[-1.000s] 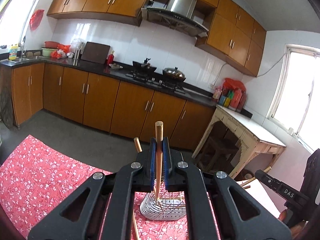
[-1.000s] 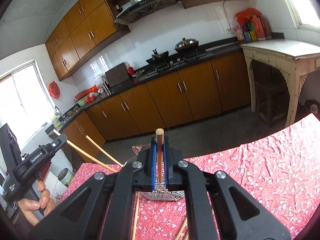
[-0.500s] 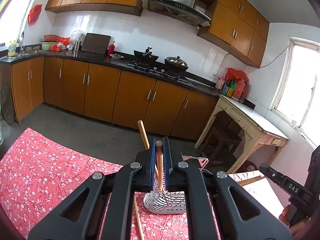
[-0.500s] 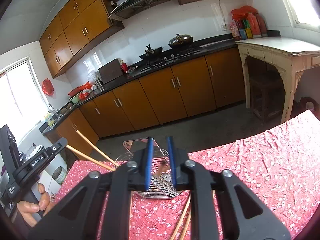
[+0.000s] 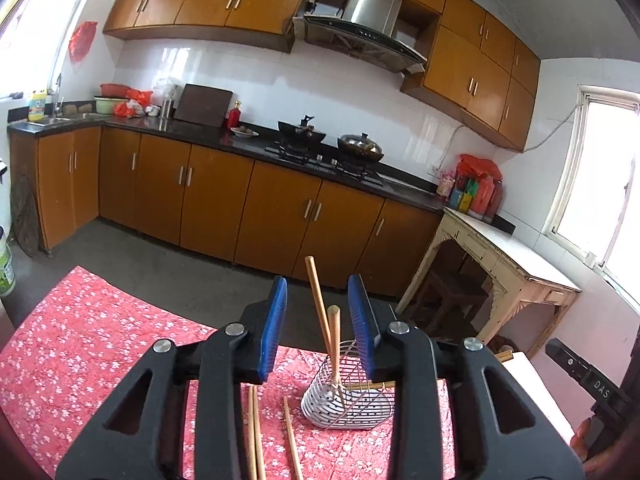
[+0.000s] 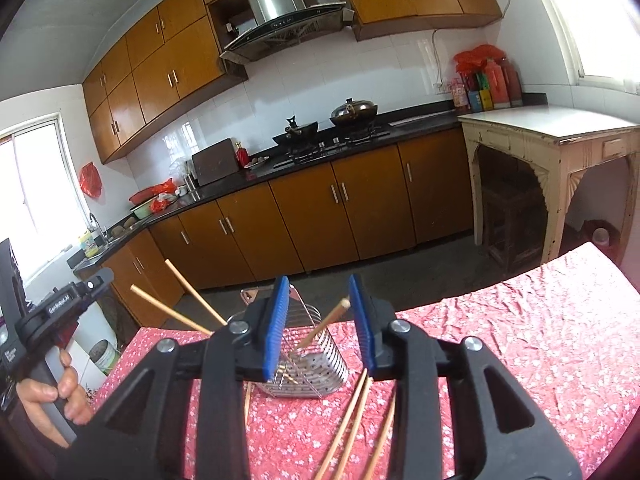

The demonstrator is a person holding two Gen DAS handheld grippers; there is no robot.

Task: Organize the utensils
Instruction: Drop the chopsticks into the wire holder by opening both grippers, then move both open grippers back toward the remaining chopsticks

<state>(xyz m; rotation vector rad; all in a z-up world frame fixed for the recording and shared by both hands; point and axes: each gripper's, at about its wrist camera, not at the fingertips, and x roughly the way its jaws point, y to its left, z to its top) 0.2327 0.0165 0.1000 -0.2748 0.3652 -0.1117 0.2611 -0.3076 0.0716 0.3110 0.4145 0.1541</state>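
Chopsticks (image 6: 352, 420) lie loose on the red floral cloth (image 6: 520, 340) nearest the right gripper (image 6: 320, 320), whose blue jaws are opening with nothing pressed between them. Likewise the left gripper (image 5: 318, 328) is spreading its jaws, clear of the sticks, with more chopsticks (image 5: 256, 432) flat on the cloth below it. Just beyond stands the wire utensil basket (image 5: 348, 404), several sticks leaning steeply inside it. That basket looks light and narrow; tall sticks tilting to one side, or a nudge from either gripper, could tip it and spill them.
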